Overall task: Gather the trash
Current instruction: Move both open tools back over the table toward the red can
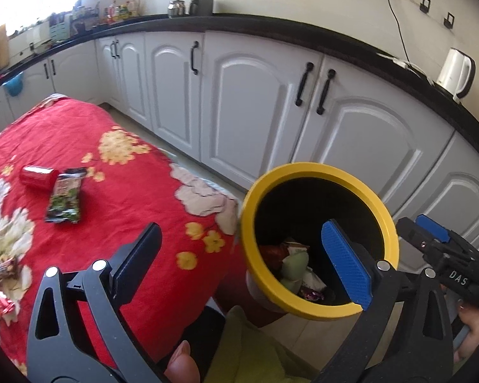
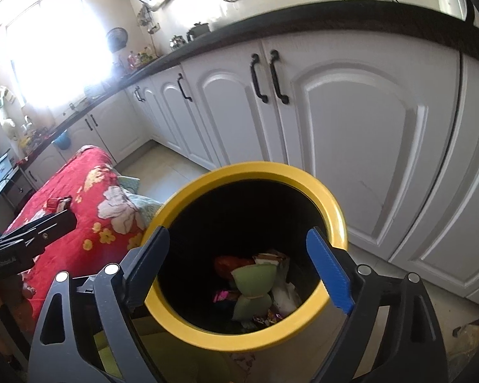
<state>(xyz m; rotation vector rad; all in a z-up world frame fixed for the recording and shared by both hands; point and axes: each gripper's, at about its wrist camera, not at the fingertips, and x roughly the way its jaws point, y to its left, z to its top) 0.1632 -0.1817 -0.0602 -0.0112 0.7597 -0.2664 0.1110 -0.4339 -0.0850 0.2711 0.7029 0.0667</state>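
Both my grippers hang open and empty at one yellow-rimmed bin.

My left gripper (image 1: 242,255) has its fingers spread wide with nothing between them; my right gripper (image 2: 242,265) is likewise agape over the bin (image 2: 188,325), which stands on the floor beside the table. Inside it I count one green pouch (image 2: 255,279) amid several crumpled wrappers. On the red floral cloth (image 1: 127,198) farther out lie one dark snack packet (image 1: 65,196), one red can (image 1: 36,175) on its side touching it, and two wrappers (image 1: 1,284) at the left edge. Beyond, one white kettle (image 1: 453,73) sits on the counter.
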